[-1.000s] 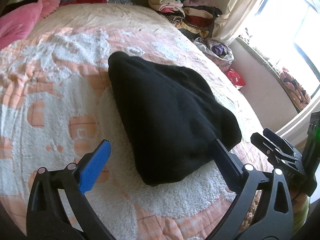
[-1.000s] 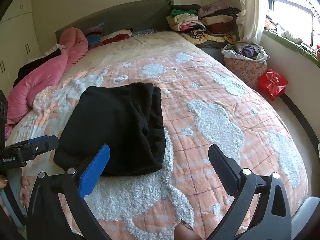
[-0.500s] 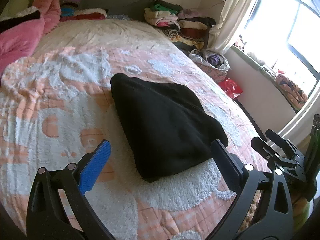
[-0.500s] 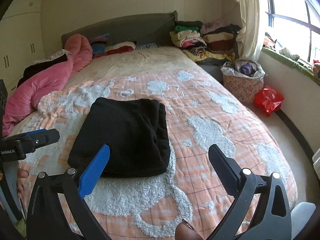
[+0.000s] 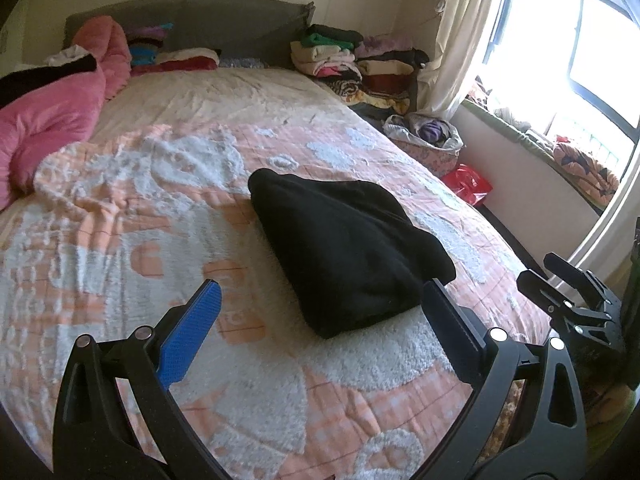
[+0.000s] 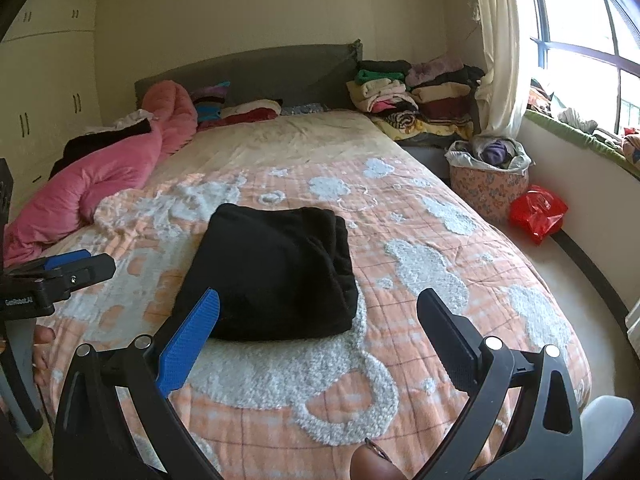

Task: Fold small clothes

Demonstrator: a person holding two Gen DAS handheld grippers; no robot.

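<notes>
On bed, black garment is lying folded; left gripper and right gripper are hovering spread, empty; fold looking finished.

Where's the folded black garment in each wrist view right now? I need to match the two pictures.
Left wrist: folded black garment sits right of centre on the bedspread, just beyond the open left gripper.
Right wrist: it sits left of centre, beyond the open right gripper.
Shared landmark: red bag on the floor beside the bed.
</notes>
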